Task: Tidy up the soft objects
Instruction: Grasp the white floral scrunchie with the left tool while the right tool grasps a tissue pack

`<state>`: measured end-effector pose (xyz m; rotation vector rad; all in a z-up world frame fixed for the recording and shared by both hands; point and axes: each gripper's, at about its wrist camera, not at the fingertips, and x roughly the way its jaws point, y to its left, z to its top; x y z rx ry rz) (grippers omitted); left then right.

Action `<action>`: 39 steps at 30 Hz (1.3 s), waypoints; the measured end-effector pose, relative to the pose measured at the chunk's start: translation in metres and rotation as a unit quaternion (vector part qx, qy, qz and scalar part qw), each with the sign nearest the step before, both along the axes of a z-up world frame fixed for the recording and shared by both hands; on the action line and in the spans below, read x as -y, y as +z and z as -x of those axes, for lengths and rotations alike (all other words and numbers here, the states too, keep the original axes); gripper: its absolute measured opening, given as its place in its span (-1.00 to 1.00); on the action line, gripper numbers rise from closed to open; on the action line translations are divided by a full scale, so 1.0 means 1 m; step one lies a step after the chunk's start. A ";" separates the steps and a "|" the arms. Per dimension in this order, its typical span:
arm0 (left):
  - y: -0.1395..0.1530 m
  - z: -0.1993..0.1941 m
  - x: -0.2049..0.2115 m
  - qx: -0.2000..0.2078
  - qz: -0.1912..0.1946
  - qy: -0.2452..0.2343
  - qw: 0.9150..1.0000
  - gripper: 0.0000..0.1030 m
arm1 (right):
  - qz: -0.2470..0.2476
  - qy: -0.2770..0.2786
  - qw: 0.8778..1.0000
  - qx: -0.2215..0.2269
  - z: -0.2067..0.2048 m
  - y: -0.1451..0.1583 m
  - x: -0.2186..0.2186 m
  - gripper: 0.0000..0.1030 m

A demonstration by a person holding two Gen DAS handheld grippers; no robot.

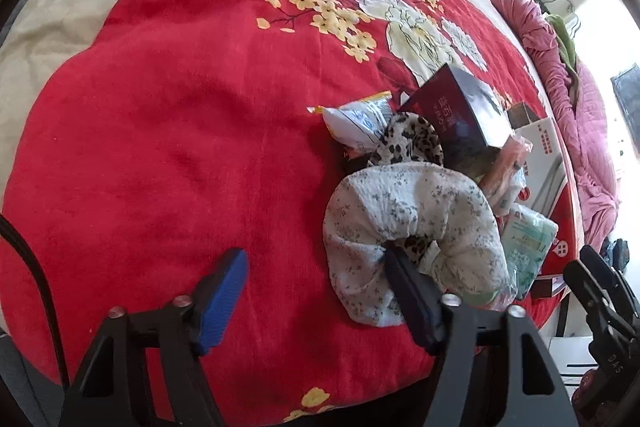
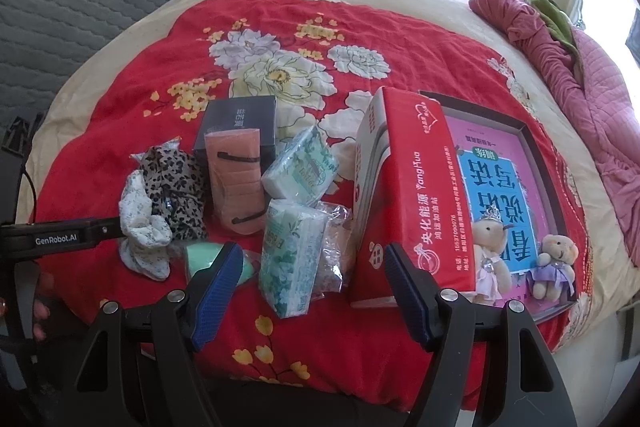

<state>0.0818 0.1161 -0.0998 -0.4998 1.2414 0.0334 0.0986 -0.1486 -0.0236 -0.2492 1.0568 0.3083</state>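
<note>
Our left gripper (image 1: 316, 279) & right gripper (image 2: 310, 275) both gape, holding nothing; left's finger is snagged inside the floral scrunchie (image 1: 408, 211), so we risk dragging the leopard scrunchie (image 1: 412, 143) along w/ it

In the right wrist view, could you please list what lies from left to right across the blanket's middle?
White floral scrunchie → leopard scrunchie → pink pouch → tissue packs → red box → two small teddy bears.

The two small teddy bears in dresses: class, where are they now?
In the right wrist view, the two small teddy bears in dresses stand at lower right on the pink-and-blue book inside the dark tray, just right of the red cardboard box.
</note>
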 end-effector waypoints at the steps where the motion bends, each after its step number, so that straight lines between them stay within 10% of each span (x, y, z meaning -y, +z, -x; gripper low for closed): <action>1: -0.001 -0.001 -0.002 0.002 0.001 0.001 1.000 0.25 | 0.003 0.001 1.000 -0.002 -0.003 -0.003 -0.001 0.44; 12: -0.009 -0.010 -0.005 0.011 0.022 0.003 1.000 0.14 | 0.050 0.031 0.998 -0.010 -0.024 -0.037 -0.024 0.41; 15: -0.011 -0.012 -0.006 0.011 0.024 0.006 1.000 0.14 | 0.054 0.040 0.998 -0.008 -0.025 -0.041 -0.027 -0.16; 27: -0.018 -0.013 -0.002 0.005 0.021 -0.005 1.000 -0.84 | -0.031 0.011 0.999 0.007 -0.022 -0.012 -0.001 -0.47; 39: -0.005 -0.004 0.004 0.030 0.028 -0.029 0.999 -0.92 | -0.096 -0.022 0.995 0.008 -0.018 0.009 0.024 -0.53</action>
